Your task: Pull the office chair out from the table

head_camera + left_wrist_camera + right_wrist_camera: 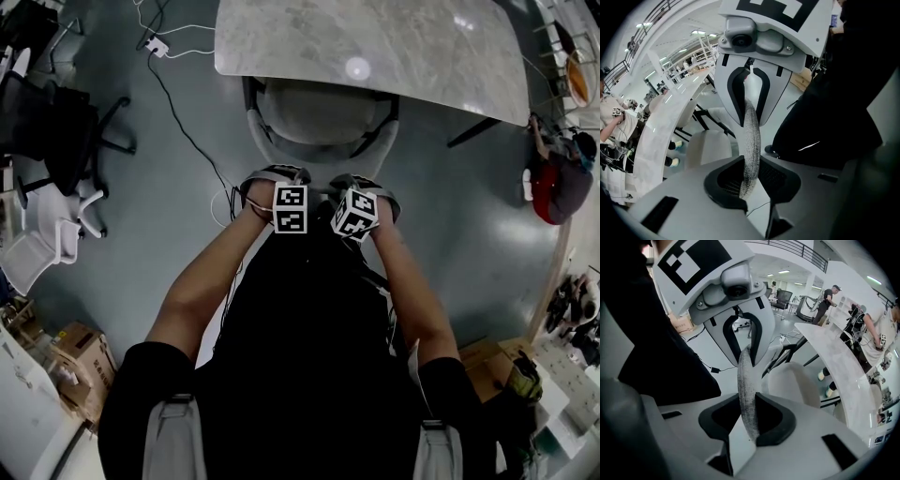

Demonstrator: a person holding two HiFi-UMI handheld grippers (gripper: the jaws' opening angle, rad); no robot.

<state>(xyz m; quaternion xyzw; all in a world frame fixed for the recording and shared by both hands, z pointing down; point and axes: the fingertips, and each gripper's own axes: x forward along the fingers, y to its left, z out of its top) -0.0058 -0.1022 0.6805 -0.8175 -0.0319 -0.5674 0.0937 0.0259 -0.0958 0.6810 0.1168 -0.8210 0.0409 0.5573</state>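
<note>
**Head view: chair gripped at its back, seat not yet clear of the table**

The left gripper (281, 187) and the right gripper (361, 199) are set side by side, steeply downward, on the backrest rim (323, 178) of the office chair (319, 122). In the left gripper view and the right gripper view alike, the jaws are drawn narrow and pressed on that rim (751, 140), a thin strip of grey woven mesh running straight out from between the pads.

The pull is best kept level and equal on both sides, so that the chair is drawn straight back and not slewed. The clamp should be kept firm, since the mesh edge is thin and probably yielding. Room must be made behind the grippers, where the person's body stands close. A black cable (187, 131) lies on the floor beyond the left gripper and to its left, and should be watched.

Ahead of both grippers, the pale seat and curved armrests are seen partly tucked under the near edge of the marble-topped table (394, 47).
</note>
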